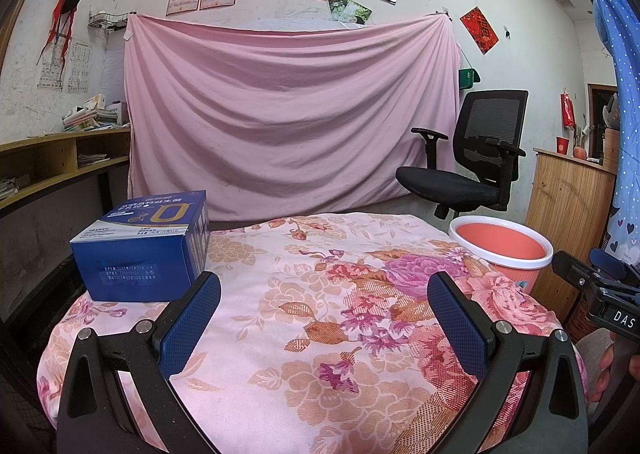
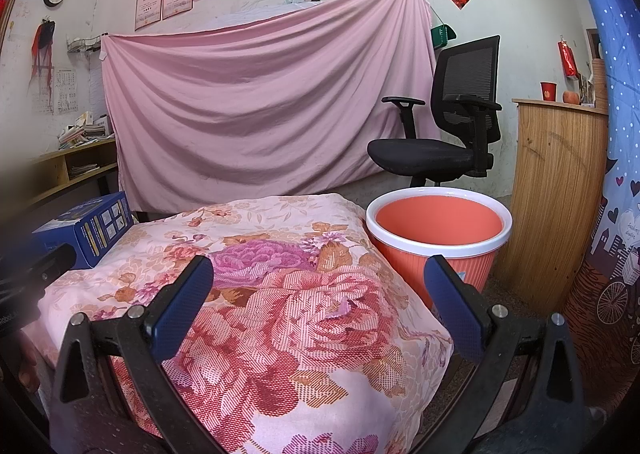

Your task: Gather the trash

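A blue carton box point(image 1: 146, 248) lies at the far left of the table covered with a floral cloth point(image 1: 304, 318); it also shows in the right wrist view point(image 2: 90, 228). An orange bin with a white rim point(image 1: 502, 248) stands on the floor to the table's right, and in the right wrist view point(image 2: 438, 232) it looks empty. My left gripper point(image 1: 324, 294) is open and empty over the cloth, just right of the box. My right gripper point(image 2: 320, 280) is open and empty over the table's right part, near the bin.
A black office chair point(image 1: 476, 158) stands behind the bin. A wooden cabinet point(image 2: 556, 182) is at the right, next to a blue curtain point(image 2: 616, 134). A pink sheet point(image 1: 288, 114) hangs on the back wall. Wooden shelves point(image 1: 52, 162) with papers are at the left.
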A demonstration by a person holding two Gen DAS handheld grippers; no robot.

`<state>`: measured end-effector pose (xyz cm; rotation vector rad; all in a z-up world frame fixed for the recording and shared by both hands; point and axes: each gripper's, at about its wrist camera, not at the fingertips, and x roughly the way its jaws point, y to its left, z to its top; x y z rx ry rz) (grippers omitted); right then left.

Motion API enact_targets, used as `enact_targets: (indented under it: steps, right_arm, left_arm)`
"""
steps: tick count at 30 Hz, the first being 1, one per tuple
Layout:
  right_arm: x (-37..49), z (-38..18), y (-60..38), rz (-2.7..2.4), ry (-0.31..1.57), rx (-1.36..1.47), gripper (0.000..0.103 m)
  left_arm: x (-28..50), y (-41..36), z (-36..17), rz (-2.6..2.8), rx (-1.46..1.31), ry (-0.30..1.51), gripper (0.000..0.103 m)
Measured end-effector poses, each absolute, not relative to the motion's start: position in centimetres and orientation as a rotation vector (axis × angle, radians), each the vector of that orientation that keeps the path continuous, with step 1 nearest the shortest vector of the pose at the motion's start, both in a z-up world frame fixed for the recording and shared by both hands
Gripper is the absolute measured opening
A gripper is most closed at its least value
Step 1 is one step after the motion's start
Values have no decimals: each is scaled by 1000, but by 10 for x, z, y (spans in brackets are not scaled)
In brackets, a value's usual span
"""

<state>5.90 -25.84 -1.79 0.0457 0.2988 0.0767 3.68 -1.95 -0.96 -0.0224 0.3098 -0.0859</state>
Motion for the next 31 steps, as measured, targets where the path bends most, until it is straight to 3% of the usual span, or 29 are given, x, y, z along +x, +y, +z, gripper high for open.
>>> enact_targets:
  steps: [31]
  right_arm:
    - [58, -20, -255, 78, 307, 48, 103]
  left_arm:
    - [37, -18, -9, -86, -13, 304, 101]
